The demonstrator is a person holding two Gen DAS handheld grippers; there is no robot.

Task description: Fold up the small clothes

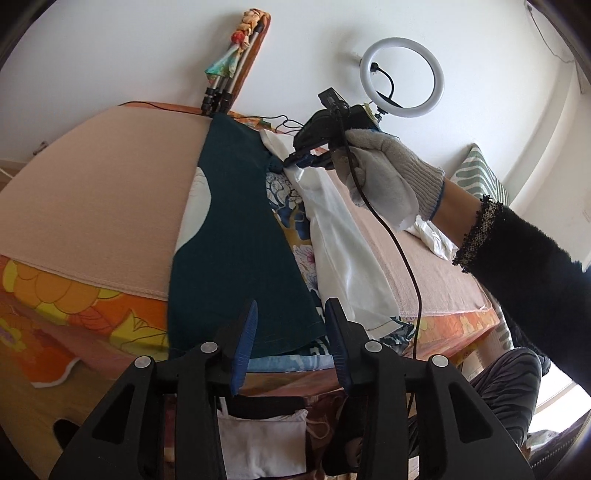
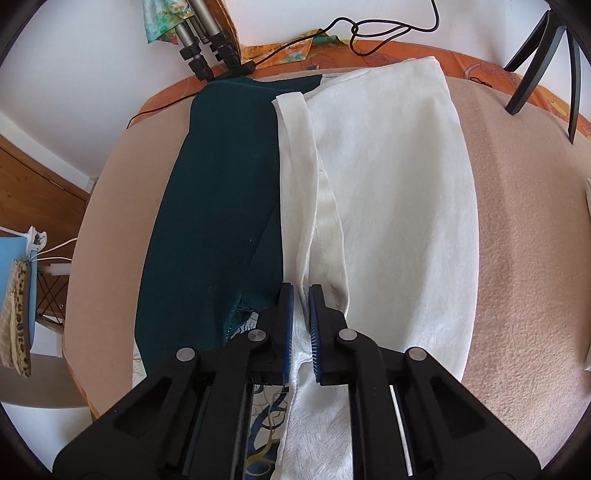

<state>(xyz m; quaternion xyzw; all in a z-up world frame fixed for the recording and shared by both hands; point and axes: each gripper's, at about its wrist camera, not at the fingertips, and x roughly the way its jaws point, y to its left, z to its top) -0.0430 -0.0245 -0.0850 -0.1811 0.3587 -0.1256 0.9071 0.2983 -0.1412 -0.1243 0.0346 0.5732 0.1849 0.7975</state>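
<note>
A dark teal garment (image 1: 236,229) lies lengthwise on the beige-covered table (image 1: 92,192), next to a white garment (image 1: 343,254). A patterned blue and yellow cloth (image 1: 291,218) shows between them. My left gripper (image 1: 290,332) is open at the near hem of the teal garment. My right gripper (image 1: 295,160), held by a gloved hand, sits at the far end where teal and white meet. In the right wrist view my right gripper (image 2: 300,295) is shut on a fold of the white garment (image 2: 388,192), with the teal garment (image 2: 218,206) to its left.
A ring light (image 1: 402,77) and tripod legs (image 1: 221,92) stand at the table's far edge, with a cable (image 2: 369,29) along it. An orange floral cloth (image 1: 74,310) hangs under the beige cover. A white cloth (image 1: 432,236) lies to the right.
</note>
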